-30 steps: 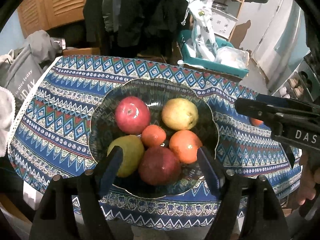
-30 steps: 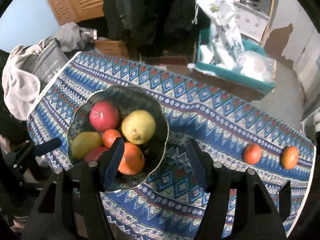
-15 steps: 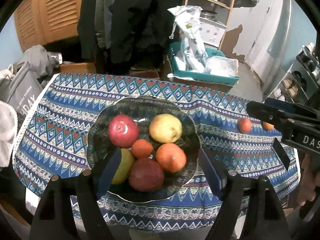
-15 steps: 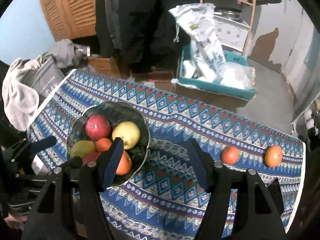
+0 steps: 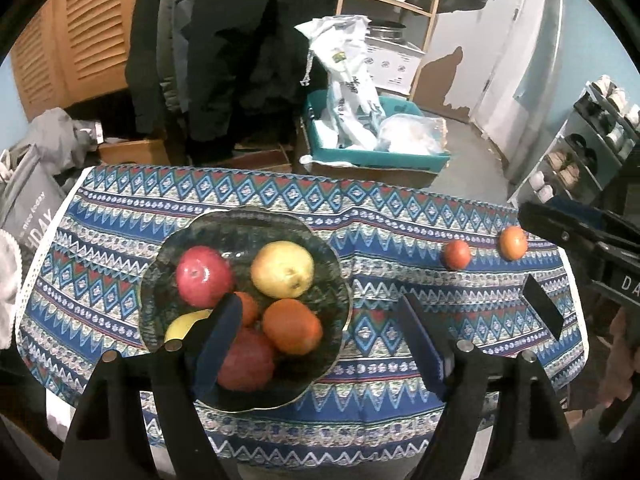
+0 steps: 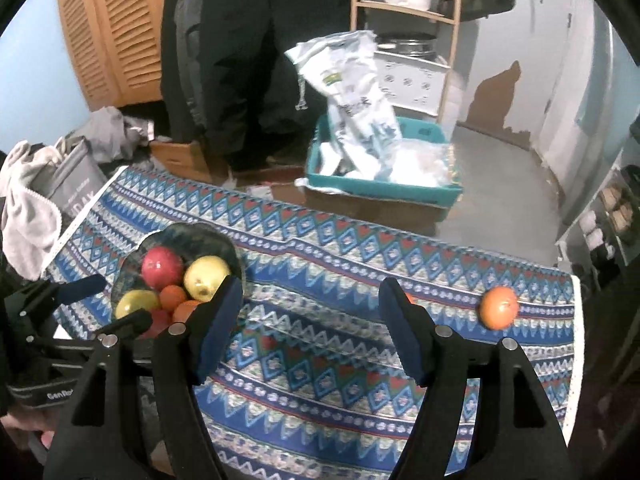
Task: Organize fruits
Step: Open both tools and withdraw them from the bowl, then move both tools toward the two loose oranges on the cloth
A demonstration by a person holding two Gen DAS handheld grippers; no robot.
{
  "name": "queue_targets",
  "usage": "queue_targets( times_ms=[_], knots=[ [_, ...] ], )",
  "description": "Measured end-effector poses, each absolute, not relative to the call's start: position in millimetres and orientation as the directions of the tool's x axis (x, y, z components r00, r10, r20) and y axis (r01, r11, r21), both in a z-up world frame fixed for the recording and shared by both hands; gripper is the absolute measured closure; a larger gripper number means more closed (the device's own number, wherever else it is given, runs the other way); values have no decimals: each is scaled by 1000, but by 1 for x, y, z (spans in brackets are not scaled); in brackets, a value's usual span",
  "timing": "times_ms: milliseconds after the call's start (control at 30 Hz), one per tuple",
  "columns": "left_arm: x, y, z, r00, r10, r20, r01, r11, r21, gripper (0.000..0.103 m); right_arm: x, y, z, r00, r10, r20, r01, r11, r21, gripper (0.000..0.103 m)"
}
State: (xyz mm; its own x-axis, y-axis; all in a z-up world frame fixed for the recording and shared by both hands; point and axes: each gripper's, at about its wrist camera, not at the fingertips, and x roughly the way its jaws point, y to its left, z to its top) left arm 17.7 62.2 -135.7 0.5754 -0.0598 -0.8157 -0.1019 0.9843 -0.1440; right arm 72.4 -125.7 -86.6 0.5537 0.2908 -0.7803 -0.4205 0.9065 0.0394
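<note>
Two small round orange fruits lie loose near the patterned-cloth surface's right edge, well apart from the dark glass bowl. The right claw, empty, jaws opening, is nearer; left claw spread empty.

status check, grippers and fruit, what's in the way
Left gripper open, empty; right gripper opening, empty. Six fruits in bowl; two oranges loose on cloth. Nothing in the way.

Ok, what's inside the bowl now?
In the bowl: a red apple, a yellow pear, an orange, a dark red fruit, plus a small orange fruit and a yellow-green fruit, both partly hidden by the left gripper's finger. The bowl's bottom is covered.
</note>
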Motion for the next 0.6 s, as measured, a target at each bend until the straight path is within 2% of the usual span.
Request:
queue_targets(
  times_ms=[133, 233, 600],
  knots=[
    [22, 50, -132, 578, -77, -812, -85, 985, -153, 21, 71, -146, -84, 576, 270, -771, -396, 918, 26, 31],
    [23, 42, -130, 583, -90, -807, -73, 984, -163, 16, 70, -160, -83, 590, 258, -765, -373, 927, 25, 28],
    [32, 5, -122, 587, -120, -801, -11, 988, -156, 16, 67, -213, -76, 639, 198, -743, -280, 960, 15, 28]
  ],
)
